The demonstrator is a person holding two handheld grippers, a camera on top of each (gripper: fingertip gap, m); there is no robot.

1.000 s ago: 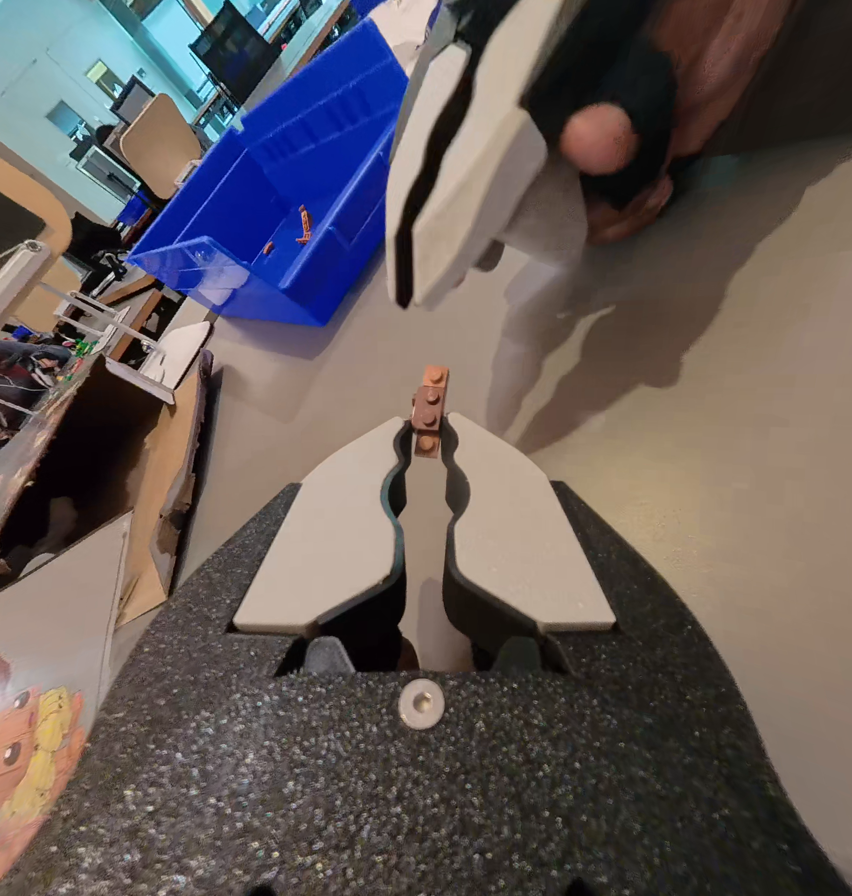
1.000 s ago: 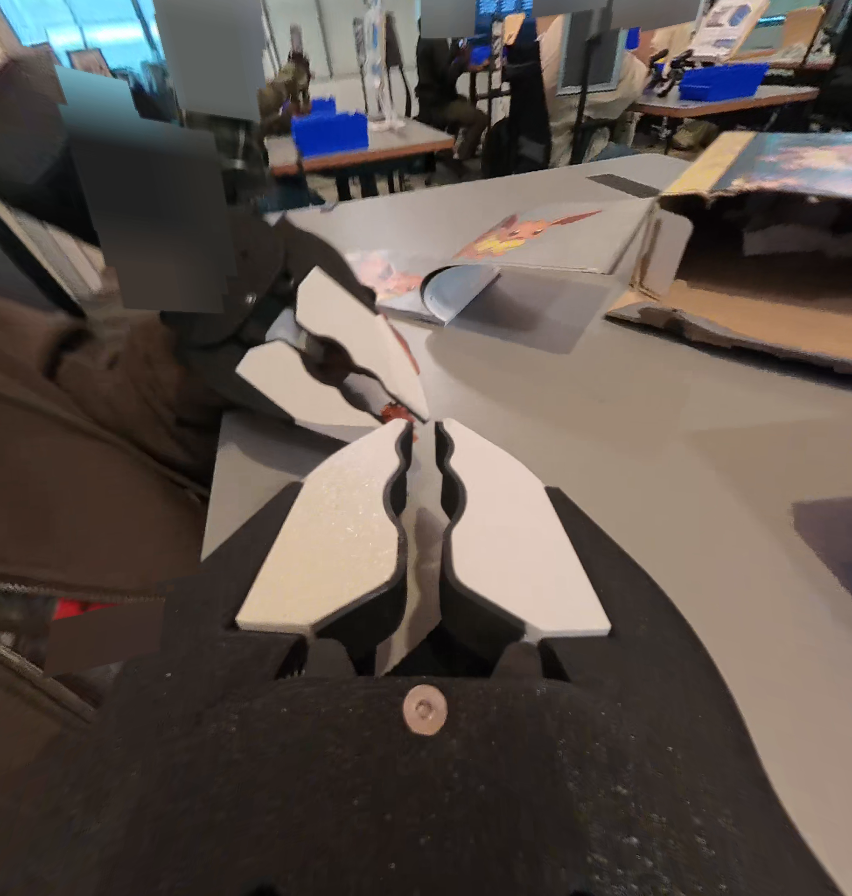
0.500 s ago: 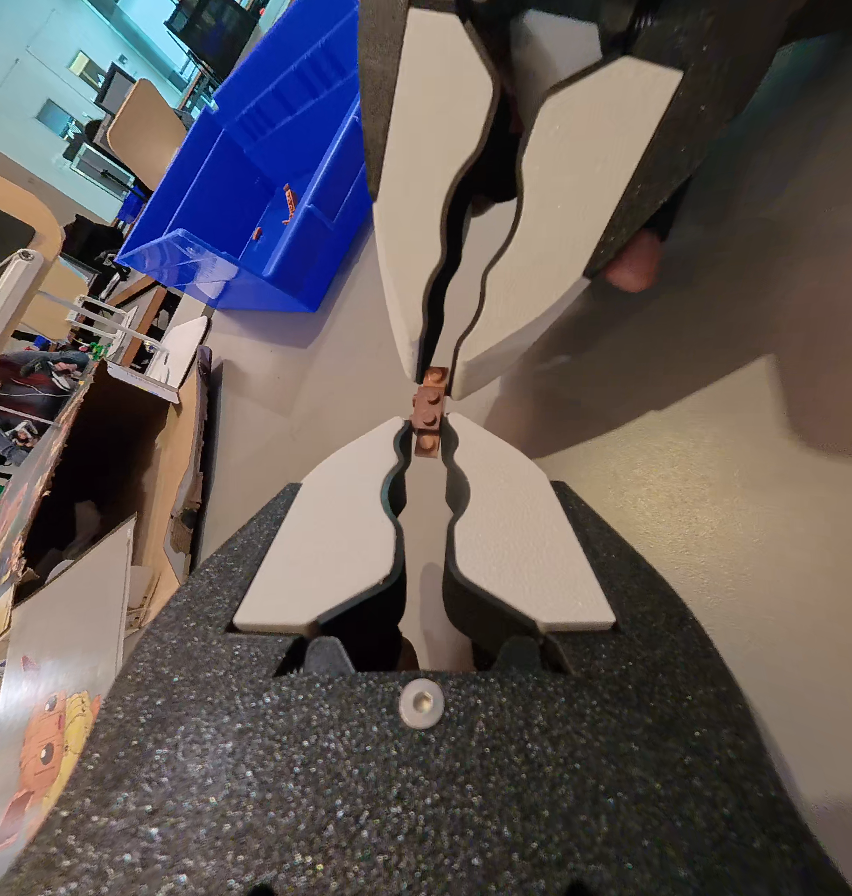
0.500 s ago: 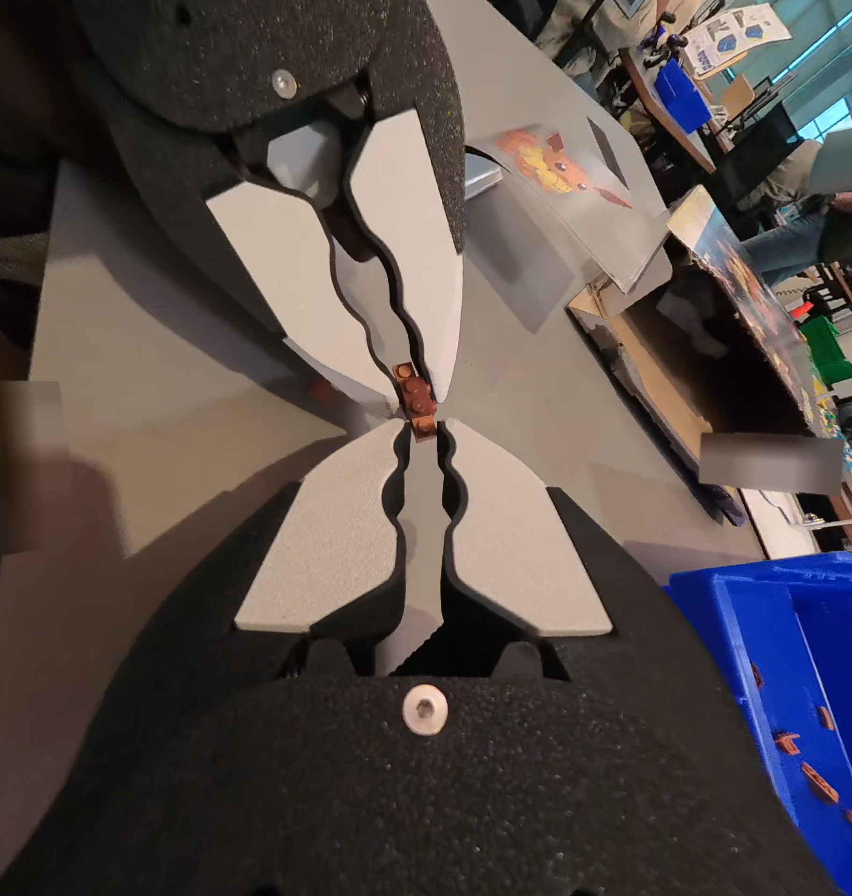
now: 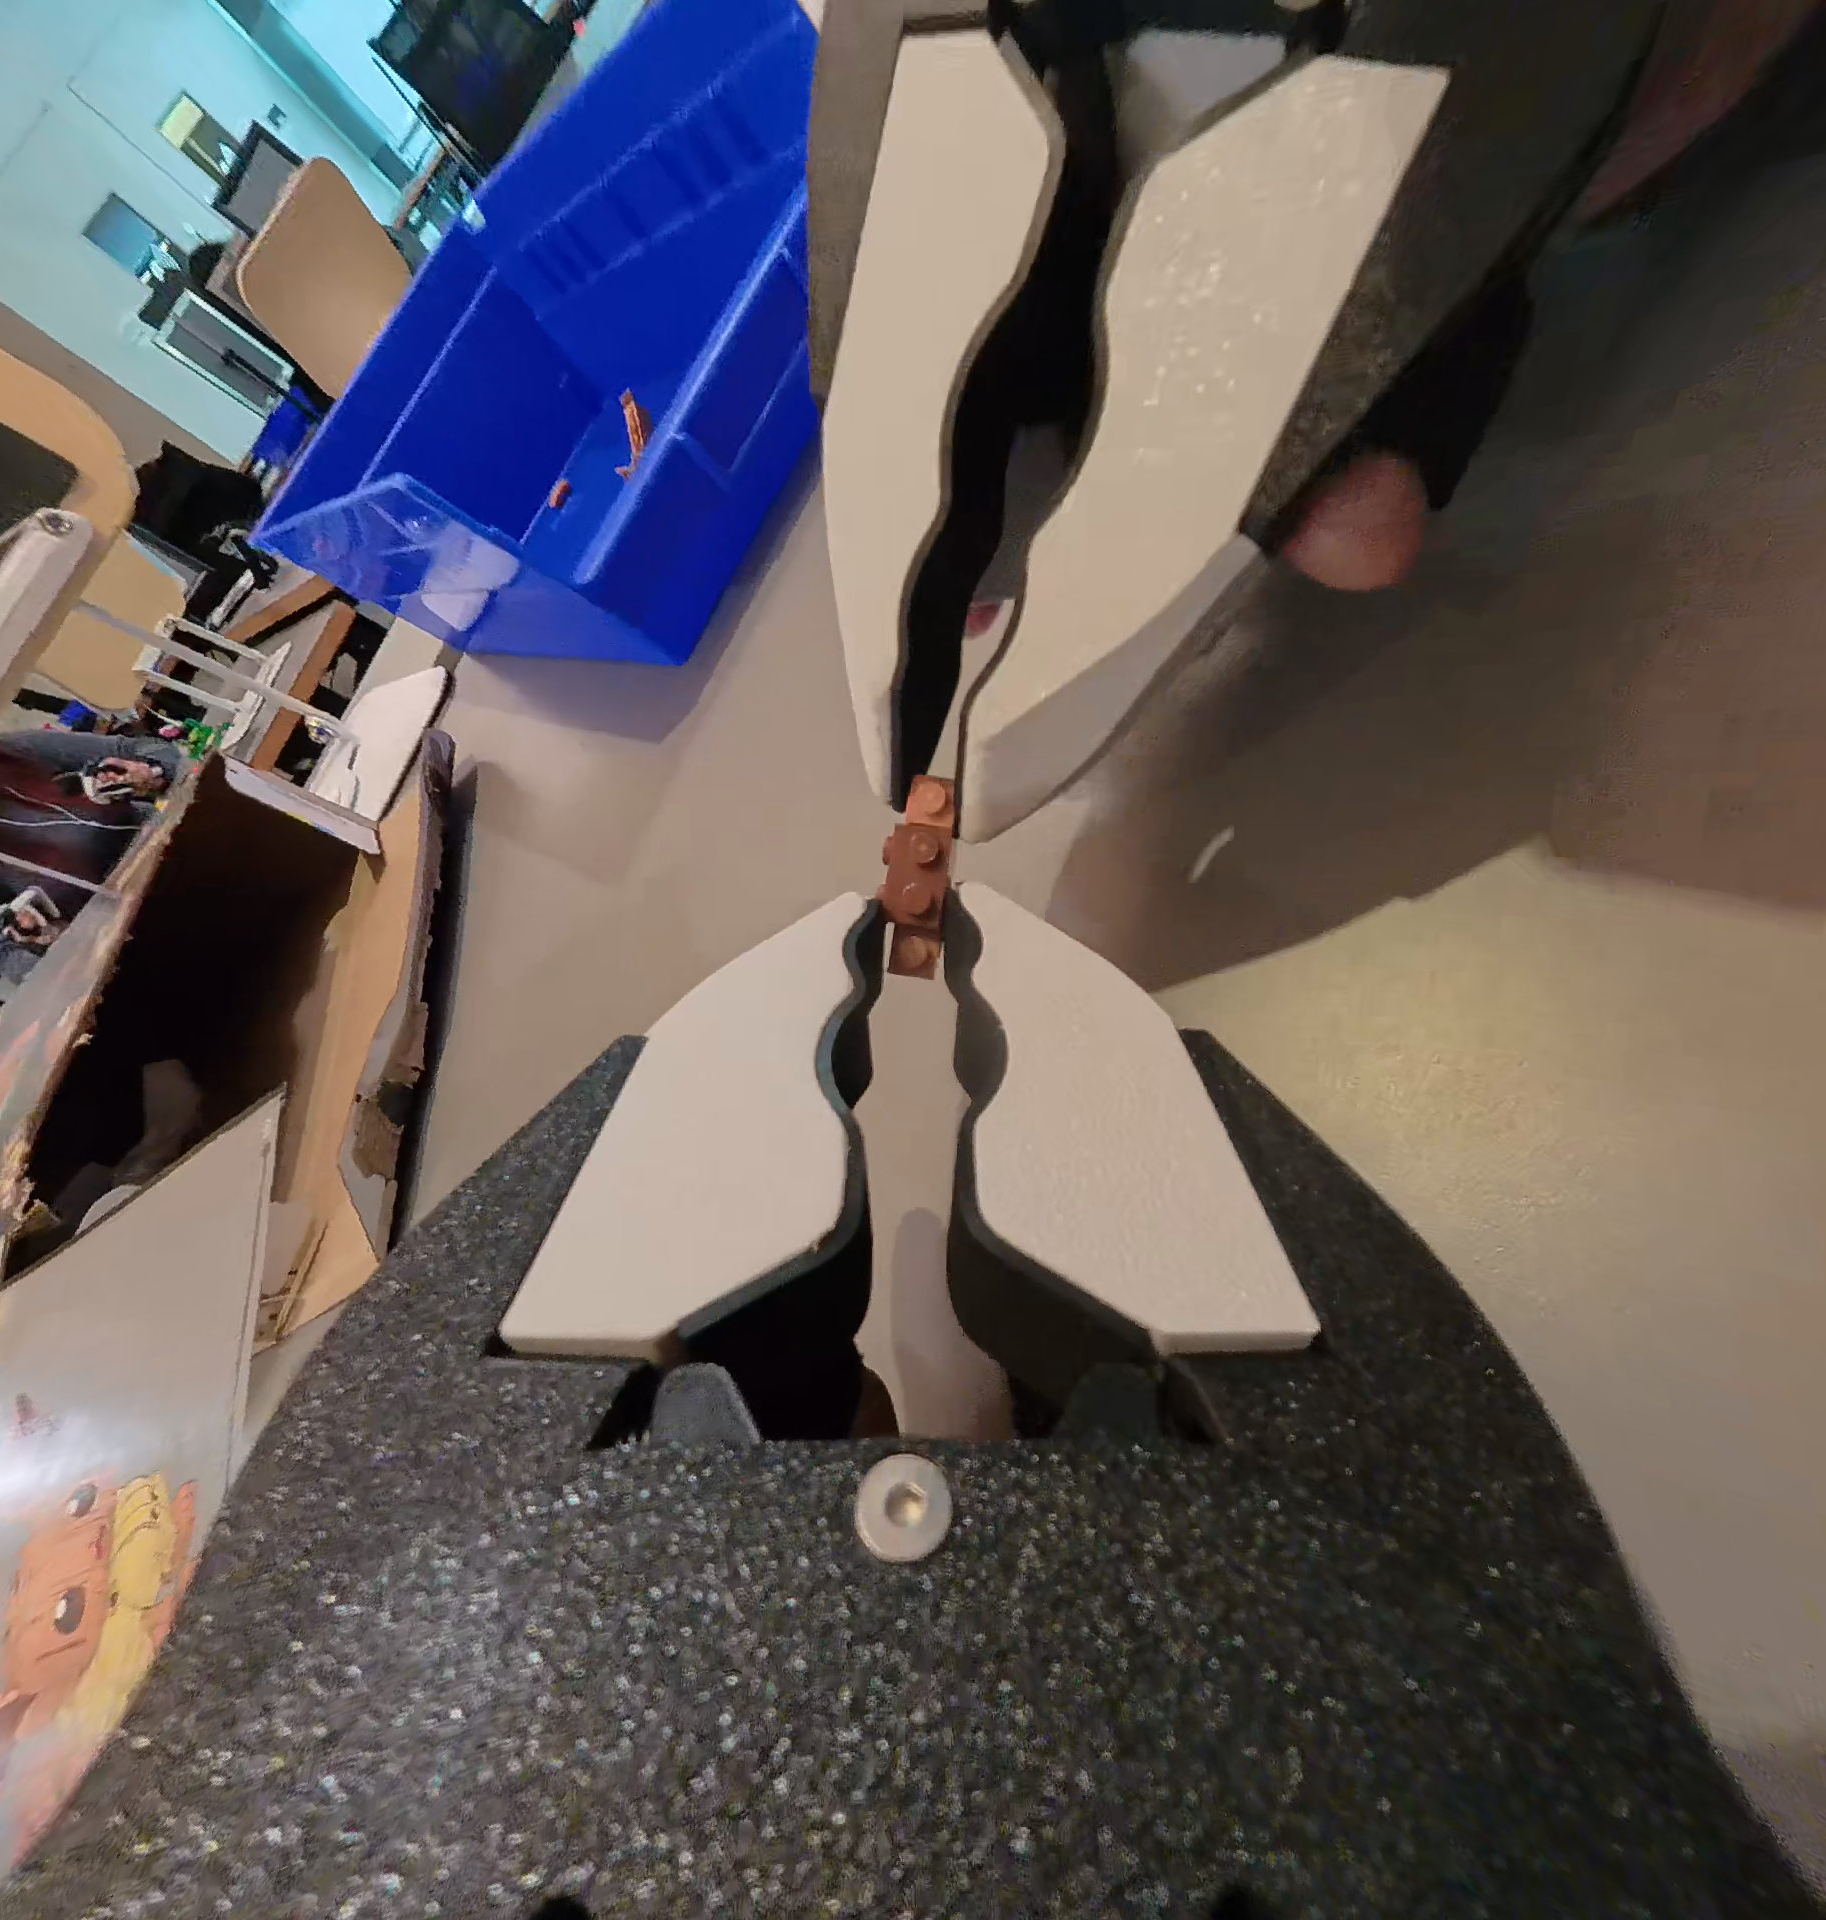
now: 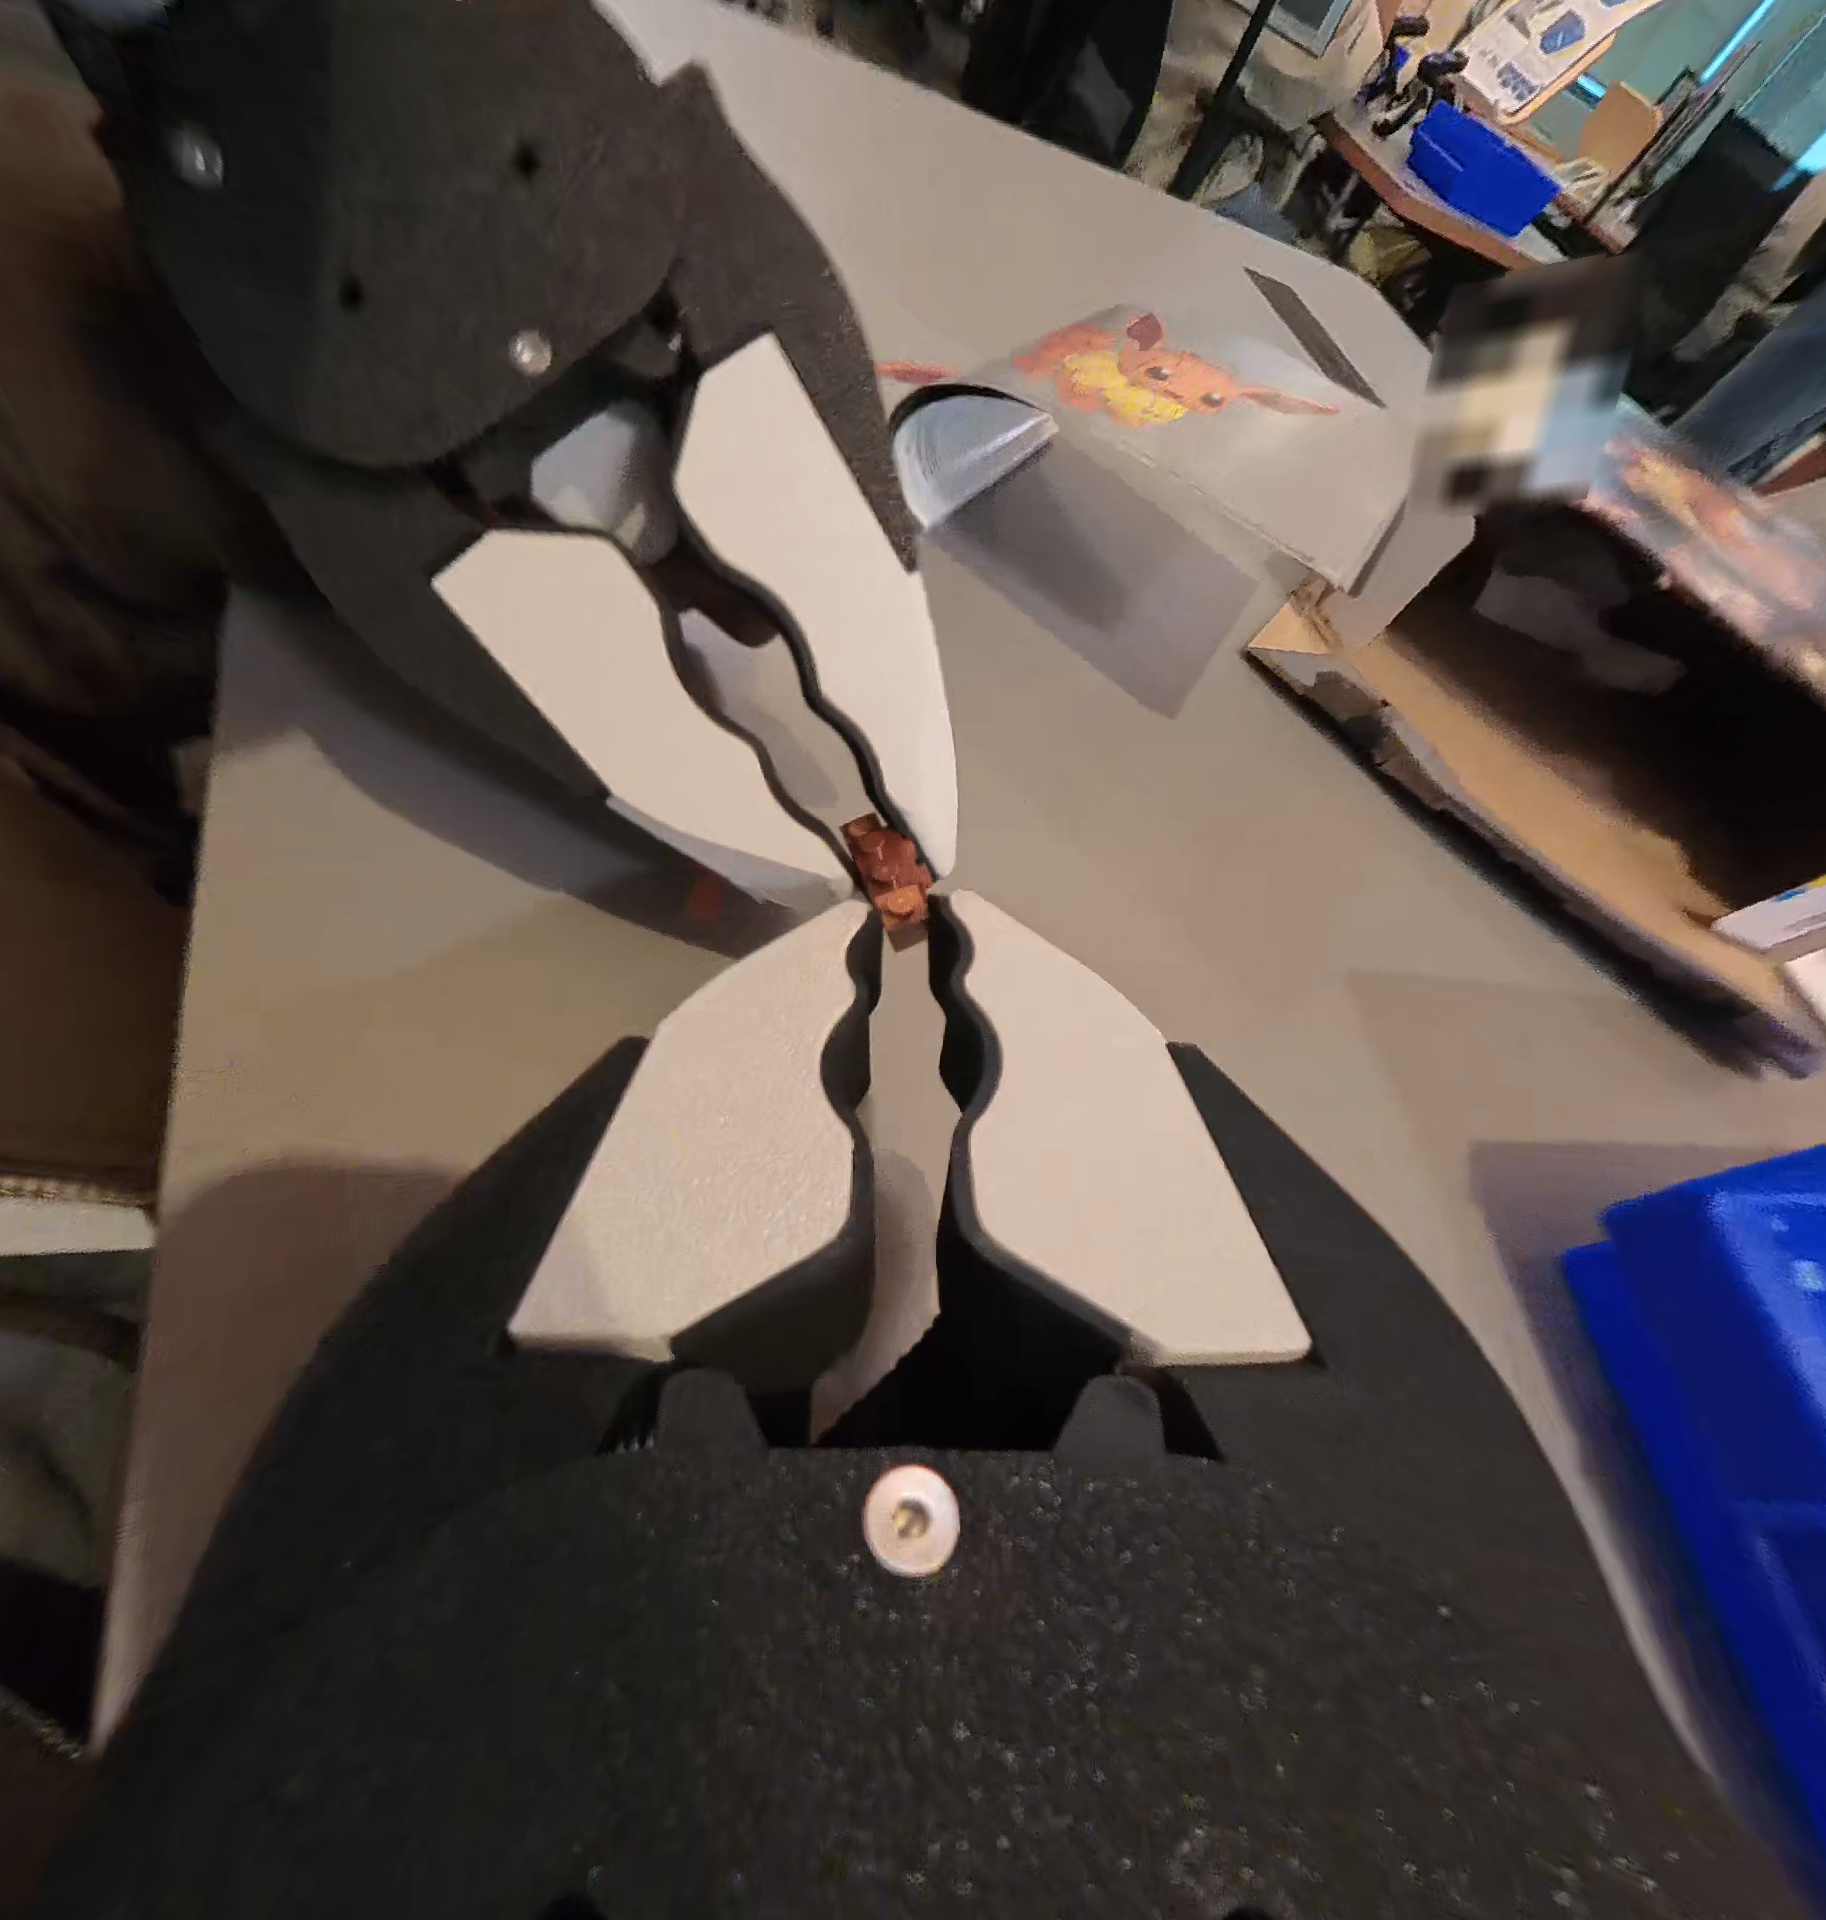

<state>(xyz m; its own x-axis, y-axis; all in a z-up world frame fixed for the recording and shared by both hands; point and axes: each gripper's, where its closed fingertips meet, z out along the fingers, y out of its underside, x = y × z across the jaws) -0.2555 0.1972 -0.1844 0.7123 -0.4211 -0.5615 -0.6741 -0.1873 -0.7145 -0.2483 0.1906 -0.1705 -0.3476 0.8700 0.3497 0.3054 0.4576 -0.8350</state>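
Above the grey table (image 5: 1511,1195), left gripper (image 5: 914,914) clamps one end of a brown studded brick stack (image 5: 919,873), right gripper (image 6: 904,920) clamps the other, tips nearly meeting.

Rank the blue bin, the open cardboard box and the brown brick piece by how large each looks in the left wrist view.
1. Blue bin and cardboard box: look alike; different distances from the camera, so unranked.
2. Brown brick piece: clearly smallest.
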